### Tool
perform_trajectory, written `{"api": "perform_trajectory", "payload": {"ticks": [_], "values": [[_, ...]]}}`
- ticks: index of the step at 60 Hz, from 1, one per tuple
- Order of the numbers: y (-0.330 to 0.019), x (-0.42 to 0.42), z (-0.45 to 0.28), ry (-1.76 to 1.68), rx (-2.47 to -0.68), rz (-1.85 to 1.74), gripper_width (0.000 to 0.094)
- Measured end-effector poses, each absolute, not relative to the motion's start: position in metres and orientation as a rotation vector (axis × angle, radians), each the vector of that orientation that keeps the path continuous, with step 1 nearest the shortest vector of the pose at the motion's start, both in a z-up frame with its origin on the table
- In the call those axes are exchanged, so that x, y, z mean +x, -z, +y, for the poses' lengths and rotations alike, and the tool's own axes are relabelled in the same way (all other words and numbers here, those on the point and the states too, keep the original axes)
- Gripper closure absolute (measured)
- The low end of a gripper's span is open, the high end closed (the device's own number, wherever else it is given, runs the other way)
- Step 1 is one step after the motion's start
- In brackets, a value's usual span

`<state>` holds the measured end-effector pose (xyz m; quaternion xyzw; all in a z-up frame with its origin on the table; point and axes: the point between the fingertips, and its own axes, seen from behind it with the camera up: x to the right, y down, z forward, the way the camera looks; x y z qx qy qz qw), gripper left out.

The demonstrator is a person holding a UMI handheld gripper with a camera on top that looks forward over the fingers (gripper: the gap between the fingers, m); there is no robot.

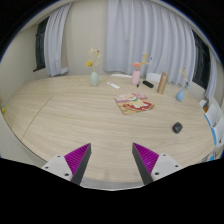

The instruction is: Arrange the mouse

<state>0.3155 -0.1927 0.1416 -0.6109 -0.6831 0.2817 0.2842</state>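
A small dark mouse (pixel 177 127) lies on the round light wooden table (pixel 70 115), far beyond my fingers and off to the right. My gripper (pixel 112 158) is open and empty, its two magenta pads (pixel 77 157) spread wide above the table's near edge. Nothing stands between the fingers.
At the far side stand a vase with yellow flowers (pixel 94 72), a pink bottle (pixel 137 74), a brown box (pixel 161 82) and a blue bottle (pixel 182 93). A colourful mat with small items (pixel 131 102) lies mid-table. Curtains hang behind. A chair (pixel 212 115) stands at right.
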Motion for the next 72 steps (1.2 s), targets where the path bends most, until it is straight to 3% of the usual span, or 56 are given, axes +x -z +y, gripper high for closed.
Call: {"api": "perform_trajectory", "payload": {"ticks": [53, 72], "values": [[-0.098, 0.372, 0.075, -0.581, -1.840, -1.583, 0.0084], [-0.078, 0.343, 0.154, -0.584, -1.803, -1.587, 0.0085]]}}
